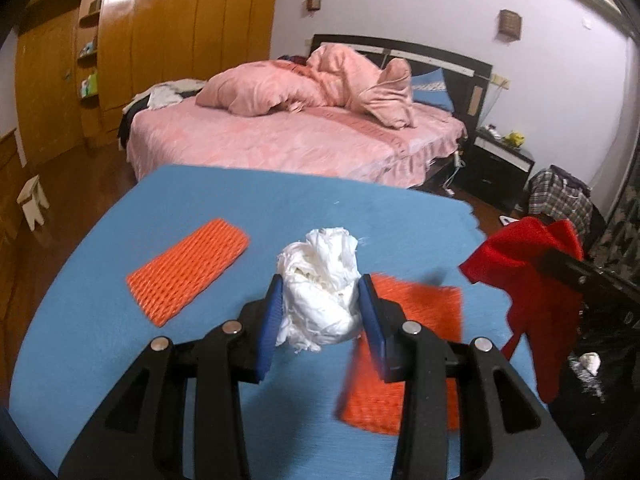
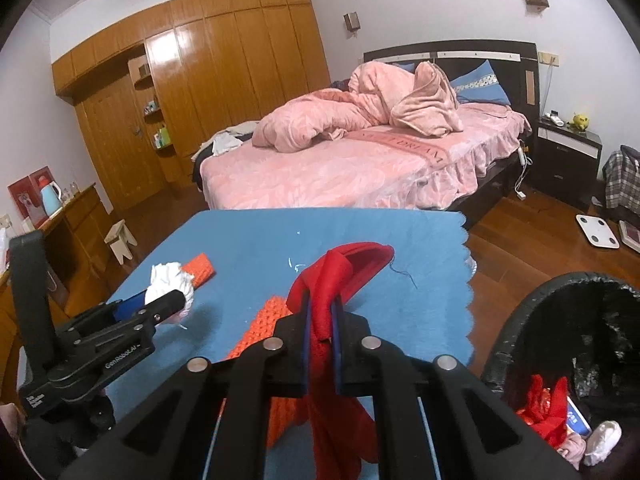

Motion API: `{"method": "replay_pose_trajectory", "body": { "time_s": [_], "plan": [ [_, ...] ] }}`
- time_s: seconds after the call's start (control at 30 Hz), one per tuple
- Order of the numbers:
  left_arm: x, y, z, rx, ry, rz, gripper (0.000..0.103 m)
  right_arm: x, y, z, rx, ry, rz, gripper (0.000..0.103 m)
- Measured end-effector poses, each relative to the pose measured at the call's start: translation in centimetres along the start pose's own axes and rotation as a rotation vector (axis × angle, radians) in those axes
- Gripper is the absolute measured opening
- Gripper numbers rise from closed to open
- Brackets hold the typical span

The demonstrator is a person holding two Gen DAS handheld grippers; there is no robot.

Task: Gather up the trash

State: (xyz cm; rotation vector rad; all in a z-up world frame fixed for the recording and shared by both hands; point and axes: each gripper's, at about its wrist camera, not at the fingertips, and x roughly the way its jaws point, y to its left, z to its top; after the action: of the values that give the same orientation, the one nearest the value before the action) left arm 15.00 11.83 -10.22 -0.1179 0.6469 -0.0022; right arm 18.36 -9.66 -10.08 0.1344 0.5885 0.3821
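The left gripper (image 1: 320, 300) has its two blue pads squeezed on a crumpled white paper wad (image 1: 320, 288), held just above the blue cloth-covered table (image 1: 120, 340). The near end of the wad is hidden between the pads. The right gripper (image 2: 322, 320) has its jaws pinched tight on a floppy red cloth piece (image 2: 340, 276). The top of the red piece pokes out toward the far side, and the rest hangs down behind the black fingers, so its whole shape is hard to make out. Two orange foam nets lie flat on the table. The far-left orange foam net (image 1: 188, 272) shows fully in the left wrist view. The near orange foam net (image 1: 408, 360) is blurry there, and the gripper covers part of it. On the right, beside the table, stands a black trash bin with a bag liner (image 2: 520, 320). Its near side and right side are cut off by the edge of the picture. Inside it I can count one red scrap (image 2: 544, 408), one white lump (image 2: 604, 440) and one small packet with blue on it (image 2: 576, 420), but the dark bottom is hard to see. Far behind the table is one pink bed (image 2: 340, 176) with a rumpled pink blanket.
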Motion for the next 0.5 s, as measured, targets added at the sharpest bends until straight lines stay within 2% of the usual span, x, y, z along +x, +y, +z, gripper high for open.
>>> {"method": "replay_pose_trajectory", "body": {
  "time_s": [0.5],
  "plan": [
    [-3.1,-7.5,1.6,0.098,-0.062,-0.116,0.037,-6.9,-3.5,0.7,0.034,-0.088,-0.067,0.008]
  ]
}}
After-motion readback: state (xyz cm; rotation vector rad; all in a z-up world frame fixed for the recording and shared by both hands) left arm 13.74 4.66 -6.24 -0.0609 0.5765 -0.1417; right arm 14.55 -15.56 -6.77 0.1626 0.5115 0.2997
